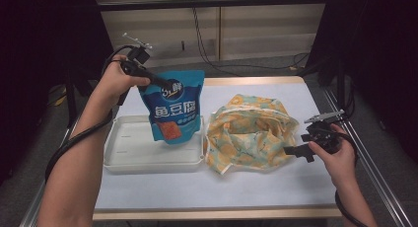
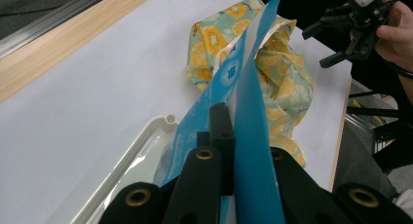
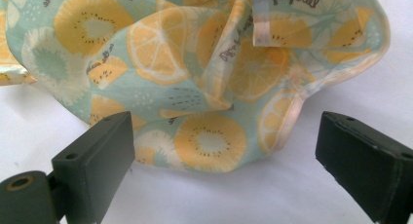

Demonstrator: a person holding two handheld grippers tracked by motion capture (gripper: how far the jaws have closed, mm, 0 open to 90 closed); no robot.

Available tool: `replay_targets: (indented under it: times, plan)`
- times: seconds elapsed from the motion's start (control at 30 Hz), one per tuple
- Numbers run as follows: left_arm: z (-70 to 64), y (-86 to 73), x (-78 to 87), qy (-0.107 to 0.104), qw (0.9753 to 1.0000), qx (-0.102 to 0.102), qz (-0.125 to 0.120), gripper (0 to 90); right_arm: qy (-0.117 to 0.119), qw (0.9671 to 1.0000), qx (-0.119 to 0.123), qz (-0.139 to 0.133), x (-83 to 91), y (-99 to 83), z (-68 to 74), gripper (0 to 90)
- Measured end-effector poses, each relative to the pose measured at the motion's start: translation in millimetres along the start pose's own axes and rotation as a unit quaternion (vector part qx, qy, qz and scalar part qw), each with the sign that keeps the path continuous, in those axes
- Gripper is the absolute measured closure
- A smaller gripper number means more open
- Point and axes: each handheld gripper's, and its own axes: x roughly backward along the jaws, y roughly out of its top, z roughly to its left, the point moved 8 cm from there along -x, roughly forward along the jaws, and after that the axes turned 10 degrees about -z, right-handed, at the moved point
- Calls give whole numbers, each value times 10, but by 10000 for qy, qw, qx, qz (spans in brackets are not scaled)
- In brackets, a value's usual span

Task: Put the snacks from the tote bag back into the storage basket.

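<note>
There is 1 blue snack pouch (image 1: 173, 107), 1 white tray (image 1: 129, 150) and 1 fruit-print cloth bag (image 1: 249, 135) on the table (image 1: 256, 187). The left gripper (image 1: 156, 82) is pinched tight on the top edge of the pouch and holds it up in the air, just over the tray. The bag lies right beside the tray. The right gripper (image 1: 296, 151) sits at the far side of the bag, with its 2 jaws wide apart.

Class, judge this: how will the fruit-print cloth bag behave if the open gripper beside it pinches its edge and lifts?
The cloth bag lies crumpled in soft folds, so it will probably sag and drape rather than hold shape. It looks thin, likely light. The right gripper may catch only one layer of the folds.
</note>
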Motion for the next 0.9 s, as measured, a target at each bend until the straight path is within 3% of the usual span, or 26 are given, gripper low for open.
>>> replay_targets:
  times: [0.1,0.23,0.27,0.37,0.47,0.57,0.63,0.9]
  plan:
    - [19,-52,-33,14,10000,50,49,900,13,10000,1,-16,-8,5,7,66]
    - [61,-105,-29,12,10000,-9,24,900,-15,10000,31,5,1,7,11,66]
    - [66,-132,-24,-26,9999,-65,118,900,-15,10000,25,9,4,7,12,66]
    - [84,-162,10,23,9999,56,84,890,2,10000,32,-26,2,10,13,66]
    - [106,-164,86,66,9997,229,-85,778,16,10000,38,-17,8,10,13,65]
    - [143,-236,126,406,9989,223,106,607,-17,10000,56,-21,17,14,13,66]
    - [144,-262,161,450,9986,268,59,520,12,10000,44,-33,22,19,24,66]
    - [96,-392,292,853,9959,236,166,394,21,10000,70,-23,22,26,52,65]
